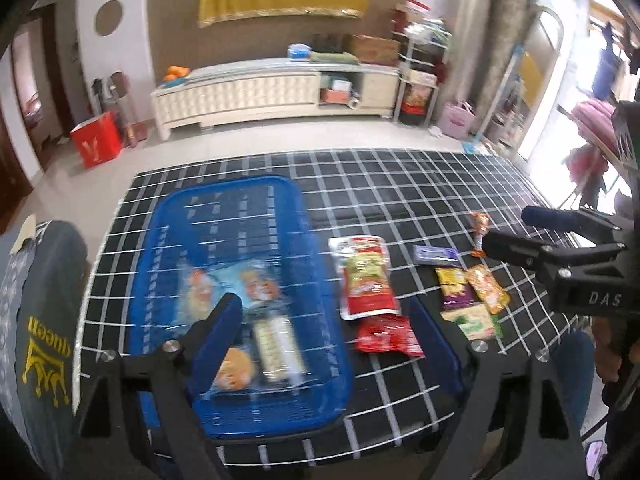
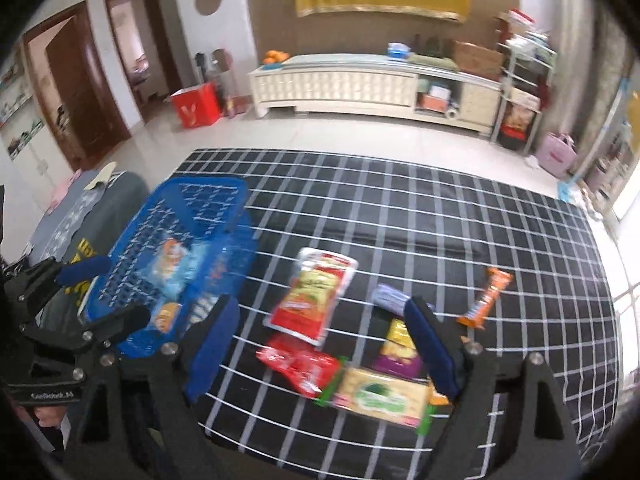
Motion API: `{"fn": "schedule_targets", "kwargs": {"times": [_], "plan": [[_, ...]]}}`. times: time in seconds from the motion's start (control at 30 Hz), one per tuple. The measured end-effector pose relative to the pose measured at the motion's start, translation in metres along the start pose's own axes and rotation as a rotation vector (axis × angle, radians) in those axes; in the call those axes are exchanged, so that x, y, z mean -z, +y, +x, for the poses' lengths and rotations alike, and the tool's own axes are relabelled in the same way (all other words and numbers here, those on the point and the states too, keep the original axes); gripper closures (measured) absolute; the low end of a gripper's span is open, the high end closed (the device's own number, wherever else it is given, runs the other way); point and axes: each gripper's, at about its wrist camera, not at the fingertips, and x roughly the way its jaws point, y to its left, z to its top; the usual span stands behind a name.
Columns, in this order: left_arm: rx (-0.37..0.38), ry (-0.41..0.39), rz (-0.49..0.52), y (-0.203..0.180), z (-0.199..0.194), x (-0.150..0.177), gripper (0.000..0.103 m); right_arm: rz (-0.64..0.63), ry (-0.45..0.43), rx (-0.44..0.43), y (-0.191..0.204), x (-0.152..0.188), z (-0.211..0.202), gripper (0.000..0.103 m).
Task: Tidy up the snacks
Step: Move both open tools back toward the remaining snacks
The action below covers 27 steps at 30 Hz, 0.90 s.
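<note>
A: Where do the snacks sit against the two grippers?

B: The left gripper (image 1: 324,316) hangs over the near part of the tabletop (image 1: 400,184) with its jaws spread wide and nothing between them. The blue basket (image 1: 192,216) lies under and ahead of its left finger, long axis running away from the gripper. Inside are a clear bag of snacks (image 1: 228,284), a round biscuit pack (image 1: 236,368) and a long cracker pack (image 1: 280,348) (all blurred, labels unreadable).

A: And the right one?

B: The right gripper (image 2: 320,344) is also spread wide and empty. Between its fingers lie a red-and-green pouch (image 2: 312,296), tilted with its top pointing away and to the right, a red packet (image 2: 300,364) just nearer and touching it, and a green-edged cracker pack (image 2: 380,396) lying crosswise closest in. A purple-and-yellow packet (image 2: 396,348) sits against the right finger, a small purple wrapper (image 2: 388,296) just beyond it, and an orange bar (image 2: 486,296) outside that finger, pointing away.

A: Room to move?

B: Ahead of both grippers the checked cloth is bare up to the far edge. The basket stands close to the tabletop's left and near edges; a gap of cloth separates it from the pouch.
</note>
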Motion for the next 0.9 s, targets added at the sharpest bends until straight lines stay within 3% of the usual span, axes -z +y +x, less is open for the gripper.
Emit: {"fn": "schedule_targets", "kwargs": {"times": [0.2, 0.43, 0.9], "plan": [[0.021, 0.053, 0.077, -0.051, 0.027, -0.012, 0.019, 0.072, 0.006, 0.012, -0.048, 0.014, -0.003, 0.015], [0.005, 0.129, 0.100, -0.096, 0.072, -0.015, 0.019, 0.099, 0.041, 0.049, -0.090, 0.032, 0.017, 0.015], [-0.063, 0.229, 0.028, -0.093, 0.161, -0.029, 0.019, 0.138, 0.141, 0.039, -0.134, 0.049, 0.084, 0.015]]}}
